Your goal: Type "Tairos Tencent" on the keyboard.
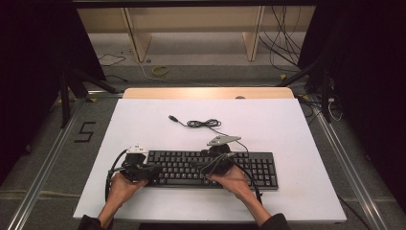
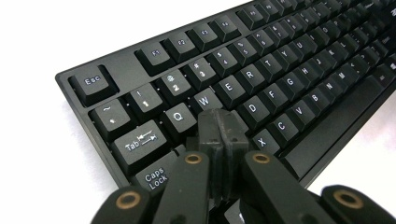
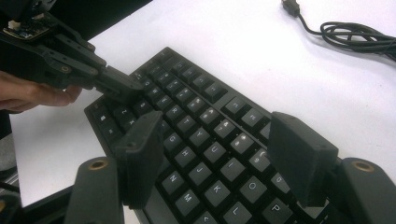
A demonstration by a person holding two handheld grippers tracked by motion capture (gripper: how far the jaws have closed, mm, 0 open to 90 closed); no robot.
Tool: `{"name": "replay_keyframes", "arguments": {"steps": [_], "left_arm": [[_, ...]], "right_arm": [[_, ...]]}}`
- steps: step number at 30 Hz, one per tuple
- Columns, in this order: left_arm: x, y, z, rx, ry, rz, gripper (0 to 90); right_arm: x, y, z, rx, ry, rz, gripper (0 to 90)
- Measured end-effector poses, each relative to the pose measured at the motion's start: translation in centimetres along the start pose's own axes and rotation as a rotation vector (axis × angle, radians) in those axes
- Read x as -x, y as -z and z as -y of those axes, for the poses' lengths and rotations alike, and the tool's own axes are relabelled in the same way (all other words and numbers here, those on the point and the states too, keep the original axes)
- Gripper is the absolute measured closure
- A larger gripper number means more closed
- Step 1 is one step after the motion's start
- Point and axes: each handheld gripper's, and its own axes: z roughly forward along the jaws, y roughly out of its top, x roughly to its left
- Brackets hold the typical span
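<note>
Keyboard (image 1: 210,168): we're key-pressing, left gripper (image 2: 220,130) jaws pressed together on the A/S keys, right gripper (image 3: 219,154) jaws spread above; next, press down.

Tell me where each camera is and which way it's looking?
High view: above the person's side, looking forward and down at the table; forearms, both hands and grippers enter from the bottom.
Left gripper view: rides the left gripper, facing the keyboard; its closed jaws touch keys near S.
Right gripper view: rides the right gripper, jaws open above the keyboard, facing the left gripper and hand.
All views share the keyboard; high and right gripper views share the cable.
</note>
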Motion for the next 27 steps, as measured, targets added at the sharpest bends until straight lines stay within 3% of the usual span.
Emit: {"name": "replay_keyframes", "arguments": {"steps": [8,15,27], "left_arm": [[0.1,0.4,-0.2,0.018,0.002,0.002,88.9],[0.4,1.0,-0.3,0.043,-0.002,0.027,81.9],[0.8,1.3,-0.4,0.073,0.016,0.071,56.7]], "right_arm": [[0.1,0.1,0.0,0.004,0.001,0.001,37.1],[0.1,0.0,0.0,0.003,0.001,0.001,37.2],[0.1,0.0,0.1,-0.004,0.002,0.002,37.7]]}}
